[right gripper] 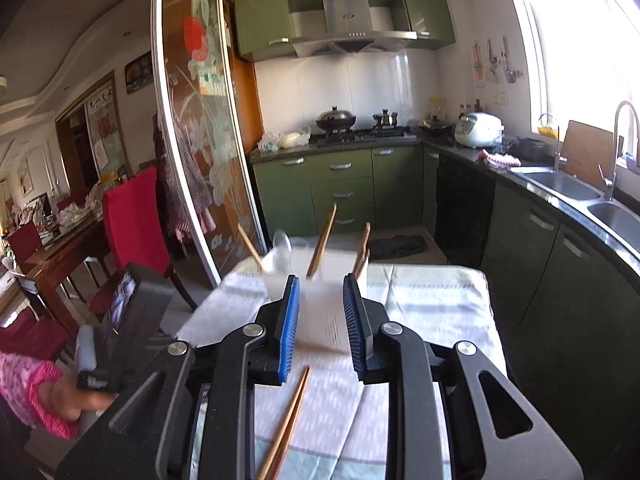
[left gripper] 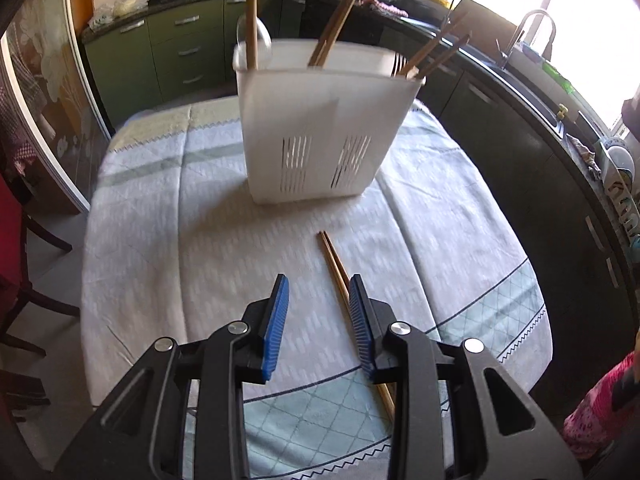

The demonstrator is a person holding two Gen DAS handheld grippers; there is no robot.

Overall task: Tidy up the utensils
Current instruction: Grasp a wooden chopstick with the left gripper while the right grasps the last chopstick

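A white slotted utensil holder (left gripper: 320, 128) stands on the table's far half, holding several wooden chopsticks, a wooden handle (left gripper: 251, 12), a clear spoon and a fork. A loose pair of chopsticks (left gripper: 334, 264) lies on the tablecloth, running under the right finger of my left gripper (left gripper: 319, 280), which is open and empty above it. In the right wrist view, my right gripper (right gripper: 321, 280) is open and empty above the table, with the holder (right gripper: 320, 308) blurred beyond its fingers and the loose chopsticks (right gripper: 290, 420) below it.
The table has a pale patterned cloth (left gripper: 180, 220). Dark kitchen counters with a sink (right gripper: 560, 184) run along the right. A glass sliding door (right gripper: 192, 140) and red chairs (right gripper: 132, 216) stand to the left. The left gripper's body and hand (right gripper: 92, 360) show at lower left.
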